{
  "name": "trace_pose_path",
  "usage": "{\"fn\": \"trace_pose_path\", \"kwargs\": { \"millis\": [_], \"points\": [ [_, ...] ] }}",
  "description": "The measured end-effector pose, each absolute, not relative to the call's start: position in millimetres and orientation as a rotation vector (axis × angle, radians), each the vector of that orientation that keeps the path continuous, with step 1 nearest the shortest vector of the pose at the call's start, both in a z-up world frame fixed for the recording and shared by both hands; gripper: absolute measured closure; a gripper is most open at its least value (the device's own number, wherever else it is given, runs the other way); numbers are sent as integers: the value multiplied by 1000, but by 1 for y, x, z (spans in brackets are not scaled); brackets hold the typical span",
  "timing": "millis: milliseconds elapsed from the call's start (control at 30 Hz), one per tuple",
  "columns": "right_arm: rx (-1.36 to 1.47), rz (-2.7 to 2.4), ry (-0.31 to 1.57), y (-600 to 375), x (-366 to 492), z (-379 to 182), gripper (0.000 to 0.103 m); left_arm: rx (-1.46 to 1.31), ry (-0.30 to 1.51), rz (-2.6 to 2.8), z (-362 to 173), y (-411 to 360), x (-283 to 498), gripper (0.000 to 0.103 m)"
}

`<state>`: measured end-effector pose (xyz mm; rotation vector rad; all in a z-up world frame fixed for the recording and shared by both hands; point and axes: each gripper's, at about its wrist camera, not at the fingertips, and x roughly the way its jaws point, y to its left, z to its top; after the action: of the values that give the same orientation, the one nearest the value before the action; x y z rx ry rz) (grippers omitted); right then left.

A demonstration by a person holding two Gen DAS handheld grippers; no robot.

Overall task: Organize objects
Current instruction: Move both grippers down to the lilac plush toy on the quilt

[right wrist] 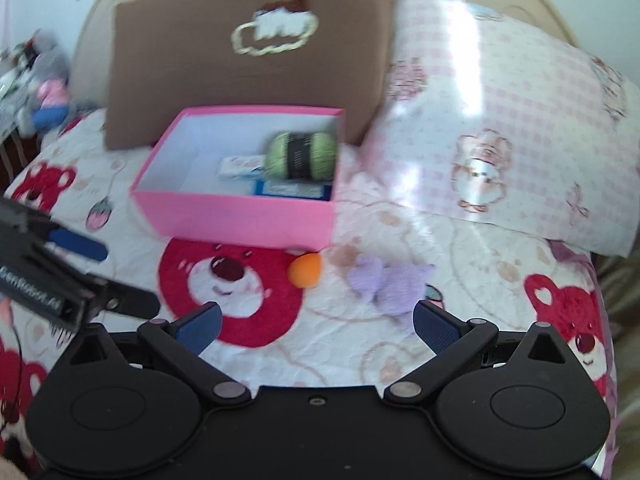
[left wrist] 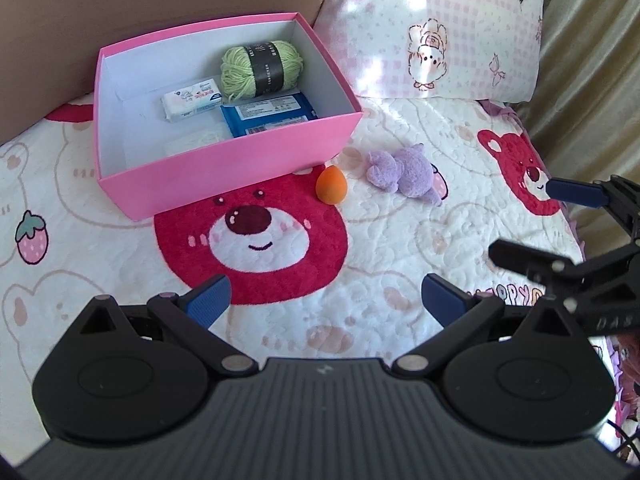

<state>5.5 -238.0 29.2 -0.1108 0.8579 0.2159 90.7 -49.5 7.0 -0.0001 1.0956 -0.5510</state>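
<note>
A pink box (left wrist: 240, 160) (right wrist: 240, 216) stands open on the bed. Inside it lie a green yarn ball (left wrist: 262, 66) (right wrist: 302, 156), a white tissue pack (left wrist: 192, 98) (right wrist: 240, 166) and a blue packet (left wrist: 272, 114) (right wrist: 294, 190). Just off its front right corner on the quilt rest an orange sponge egg (left wrist: 331, 184) (right wrist: 306, 270) and a purple plush toy (left wrist: 404, 174) (right wrist: 388, 284). My left gripper (left wrist: 326, 300) is open and empty, well short of them. My right gripper (right wrist: 316, 324) is open and empty, close in front of the plush; it also shows at the right edge of the left wrist view as the right gripper (left wrist: 524, 220).
The quilt (left wrist: 280, 240) carries red bear prints. A brown cushion (right wrist: 248, 56) and a pink checked pillow (right wrist: 500, 120) lean behind the box. Soft toys and clutter (right wrist: 44, 92) sit at the far left. The left gripper (right wrist: 80, 272) enters the right wrist view from the left.
</note>
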Motion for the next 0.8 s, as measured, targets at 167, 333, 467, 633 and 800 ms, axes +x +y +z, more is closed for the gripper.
{"fn": "trace_pose_path", "kwargs": {
  "millis": [167,333,467,633,800],
  "points": [
    [72,138,802,-279,12,22,0,-9,1092,-551,3,-61,100,0],
    [112,25,748,-309,21,6,0,-39,1083,-566,-7,-76,112,0],
    [142,36,779,-321,32,-13,0,-30,1070,-599,-16,-98,120,0],
    [60,152,800,-305,39,-40,0,-4,1044,-634,-31,-128,131,1],
    [-110,105,788,-287,50,-61,0,23,1025,-637,-47,-154,153,3]
  ]
}}
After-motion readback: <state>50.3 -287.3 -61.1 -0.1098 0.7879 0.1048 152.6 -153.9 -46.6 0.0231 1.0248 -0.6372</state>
